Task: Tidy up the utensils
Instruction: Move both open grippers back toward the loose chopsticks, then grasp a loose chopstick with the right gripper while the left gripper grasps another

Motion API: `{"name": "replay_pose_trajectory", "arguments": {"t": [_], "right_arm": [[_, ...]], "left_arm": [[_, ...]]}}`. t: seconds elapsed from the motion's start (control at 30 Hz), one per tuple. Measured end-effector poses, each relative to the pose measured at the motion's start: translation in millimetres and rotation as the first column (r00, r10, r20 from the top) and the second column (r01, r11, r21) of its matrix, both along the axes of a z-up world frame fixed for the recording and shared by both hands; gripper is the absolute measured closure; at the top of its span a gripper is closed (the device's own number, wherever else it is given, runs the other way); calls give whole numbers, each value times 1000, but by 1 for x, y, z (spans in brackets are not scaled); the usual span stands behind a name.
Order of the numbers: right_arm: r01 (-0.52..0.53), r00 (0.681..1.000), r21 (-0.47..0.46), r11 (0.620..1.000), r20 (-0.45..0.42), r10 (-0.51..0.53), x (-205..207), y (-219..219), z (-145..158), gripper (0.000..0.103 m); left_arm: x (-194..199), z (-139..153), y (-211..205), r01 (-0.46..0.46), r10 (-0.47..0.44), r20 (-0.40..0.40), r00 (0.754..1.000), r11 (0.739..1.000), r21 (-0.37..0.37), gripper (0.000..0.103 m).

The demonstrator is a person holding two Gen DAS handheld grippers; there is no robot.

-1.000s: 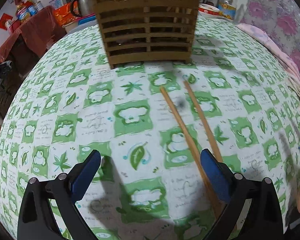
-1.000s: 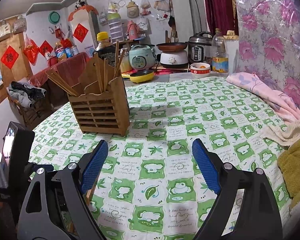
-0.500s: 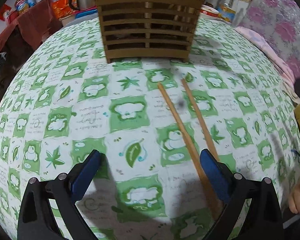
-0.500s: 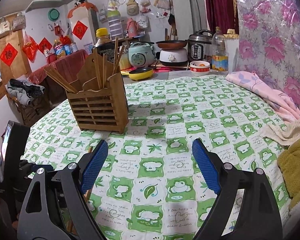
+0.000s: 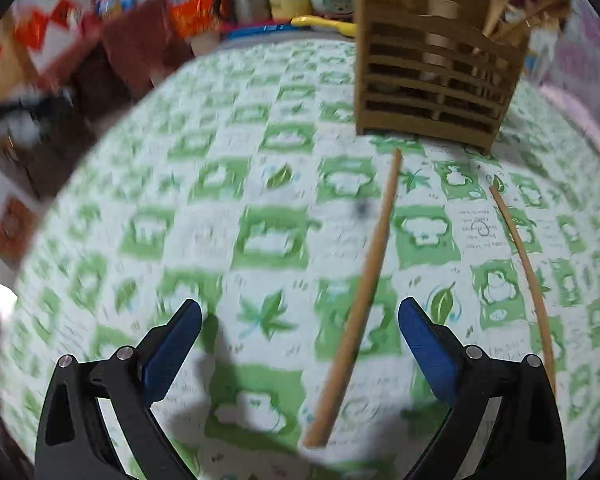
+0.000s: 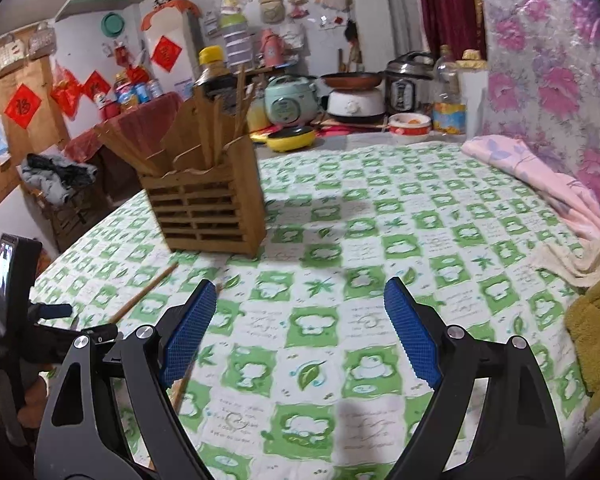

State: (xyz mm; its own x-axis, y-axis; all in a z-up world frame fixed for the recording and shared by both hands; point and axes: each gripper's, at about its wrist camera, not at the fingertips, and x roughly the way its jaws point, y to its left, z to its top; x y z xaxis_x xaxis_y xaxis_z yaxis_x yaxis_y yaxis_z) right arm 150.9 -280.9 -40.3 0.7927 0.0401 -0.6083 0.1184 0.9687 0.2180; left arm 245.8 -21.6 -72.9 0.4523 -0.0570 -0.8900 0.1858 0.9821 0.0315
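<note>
Two wooden chopsticks lie on the green-and-white tablecloth. One chopstick (image 5: 364,292) runs between my left gripper's (image 5: 300,340) open fingers, nearer the right pad. The other chopstick (image 5: 524,264) lies outside to the right. A slatted wooden utensil holder (image 5: 436,84) with several chopsticks stands beyond them. My right gripper (image 6: 300,320) is open and empty above the cloth. In its view the holder (image 6: 208,208) stands to the far left, and one chopstick (image 6: 146,292) lies by the left pad.
The left handheld unit (image 6: 12,312) shows at the right view's left edge. A pink cloth (image 6: 540,176) and an olive towel (image 6: 596,332) lie at the table's right side. Cookers, a yellow pan (image 6: 292,136) and bottles stand behind the table.
My left gripper has swung left and moved closer, so one chopstick now lies between its fingers. The right gripper has moved forward and a little lower. Both stay open.
</note>
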Motion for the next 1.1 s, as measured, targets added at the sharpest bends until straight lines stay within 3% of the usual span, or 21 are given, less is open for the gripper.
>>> {"name": "replay_pose_trajectory", "arguments": {"t": [0.1,0.23,0.43,0.63,0.7,0.8,0.97,1.1], "right_arm": [[-75,996,18,997,-43,76,3,12,-7,26],[-194,976,29,981,-99,196,2,34,-16,37],[-366,923,-46,930,-148,356,-17,84,-22,39],[-460,870,-76,885,-237,432,-27,112,-32,41],[-467,858,-104,878,-294,421,-26,116,-40,52],[-417,884,-154,896,-300,360,-30,101,-40,53],[-308,918,-25,951,-272,290,-31,53,-42,54],[-297,933,52,954,-200,301,-37,38,-37,54]], "left_arm": [[-6,7,8,-9,10,30,1000,998,-59,6],[-7,6,6,-15,16,21,1000,999,-32,6],[-1,1,7,-13,12,-6,1000,999,-43,6],[1,0,10,-27,26,-9,1000,998,-57,6],[1,0,9,-25,25,-8,1000,998,-49,6],[0,0,8,-23,23,-8,1000,999,-40,6],[0,0,8,-23,23,-7,1000,999,-38,6],[0,-1,8,-23,23,-8,1000,999,-40,6]]}}
